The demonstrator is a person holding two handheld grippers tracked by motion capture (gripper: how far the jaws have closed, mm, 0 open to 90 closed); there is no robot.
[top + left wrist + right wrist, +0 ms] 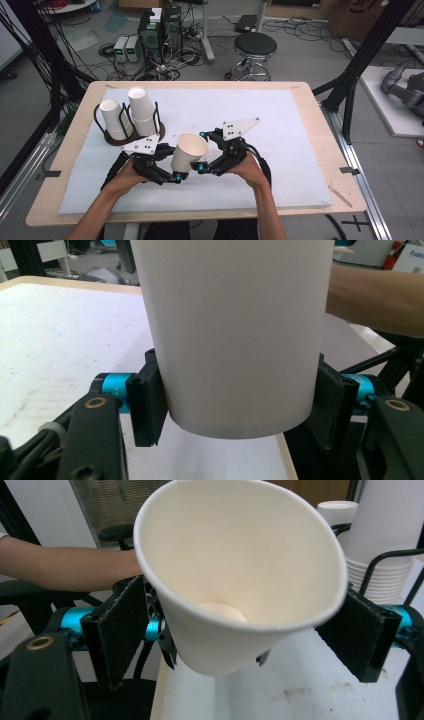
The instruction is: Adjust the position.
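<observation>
A white paper cup [189, 152] is held tilted above the white mat, its mouth facing up and to the right. My left gripper [172, 162] is shut on the cup near its base; in the left gripper view both black pads press the wall of the cup [235, 330], and my left gripper [235, 410] holds it just above the bottom rim. My right gripper [201, 151] stands open around the cup's upper part. In the right gripper view the cup [235, 555] sits empty between the pads of my right gripper [240, 630], with a small gap on each side.
A black wire rack [150, 112] on a brown base holds two stacks of inverted paper cups [141, 111] at the mat's left rear; the stack [372, 540] rises just behind the held cup. The white mat [270, 170] covers a wooden table [320, 125]. A stool [255, 47] and computer boxes stand beyond.
</observation>
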